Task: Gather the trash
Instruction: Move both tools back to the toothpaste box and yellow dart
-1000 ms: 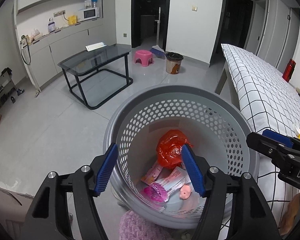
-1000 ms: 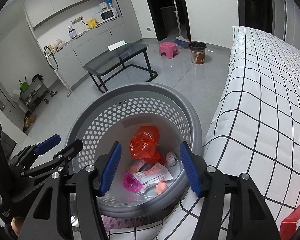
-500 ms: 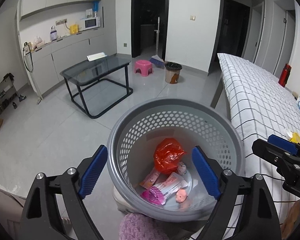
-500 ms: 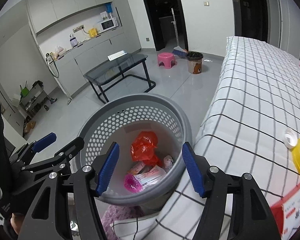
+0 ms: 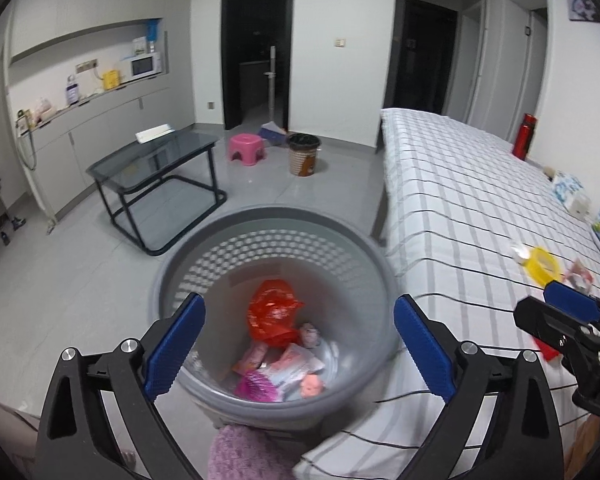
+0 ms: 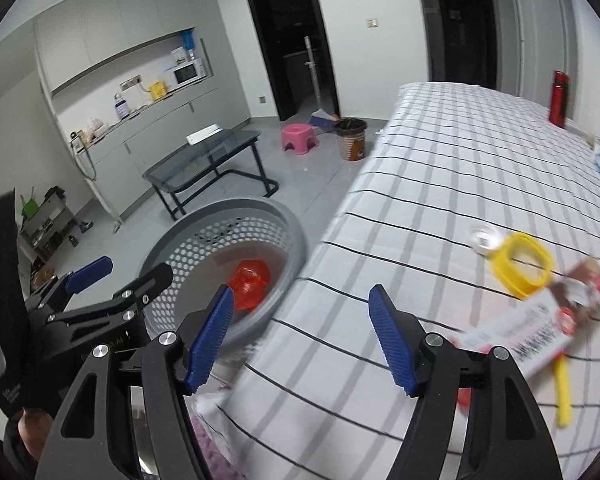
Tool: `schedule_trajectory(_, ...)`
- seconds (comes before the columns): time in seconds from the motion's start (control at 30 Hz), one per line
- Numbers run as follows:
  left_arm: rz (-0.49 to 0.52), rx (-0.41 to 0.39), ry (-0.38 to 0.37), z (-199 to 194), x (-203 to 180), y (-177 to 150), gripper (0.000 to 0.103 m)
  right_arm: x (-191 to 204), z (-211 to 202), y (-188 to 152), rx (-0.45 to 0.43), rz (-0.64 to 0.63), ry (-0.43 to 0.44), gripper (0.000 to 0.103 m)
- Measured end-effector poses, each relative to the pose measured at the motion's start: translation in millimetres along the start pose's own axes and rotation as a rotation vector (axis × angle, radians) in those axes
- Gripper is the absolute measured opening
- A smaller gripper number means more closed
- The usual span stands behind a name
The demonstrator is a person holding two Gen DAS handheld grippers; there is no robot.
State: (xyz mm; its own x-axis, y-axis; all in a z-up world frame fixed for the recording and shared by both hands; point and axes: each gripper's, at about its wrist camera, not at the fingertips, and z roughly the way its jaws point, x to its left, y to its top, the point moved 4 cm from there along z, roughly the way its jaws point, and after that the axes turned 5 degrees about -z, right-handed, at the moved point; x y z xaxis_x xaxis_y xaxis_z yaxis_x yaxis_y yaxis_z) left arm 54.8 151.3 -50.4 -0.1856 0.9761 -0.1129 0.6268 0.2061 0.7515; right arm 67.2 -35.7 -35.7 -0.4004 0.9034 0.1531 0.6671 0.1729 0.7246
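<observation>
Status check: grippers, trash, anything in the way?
Left gripper open, empty, over the basket. Right gripper open, empty, over the bed. Yellow ring and box uncollected. Nothing in the way.

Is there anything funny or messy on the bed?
Yes. Trash lies loose on the checked bed cover: a yellow ring-shaped piece, a small white round thing touching it, a white and red box lying askew, and a yellow stick under it. It is blurry, so finer detail is unclear.
</observation>
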Motion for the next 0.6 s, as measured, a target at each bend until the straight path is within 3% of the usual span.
schedule_trajectory(0.37, 0.093, 0.014, -0.148, -0.3, -86.0, -5.4, 0.096, -106.2, -70.4, -57.6, -0.011, 0.128, -0.233, 0.071)
schedule_trajectory(0.6, 0.166, 0.048, -0.244, 4.5, -142.4, -14.8, 0.097, -165.4, -76.1, -93.3, 0.053, 0.235, -0.311, 0.071)
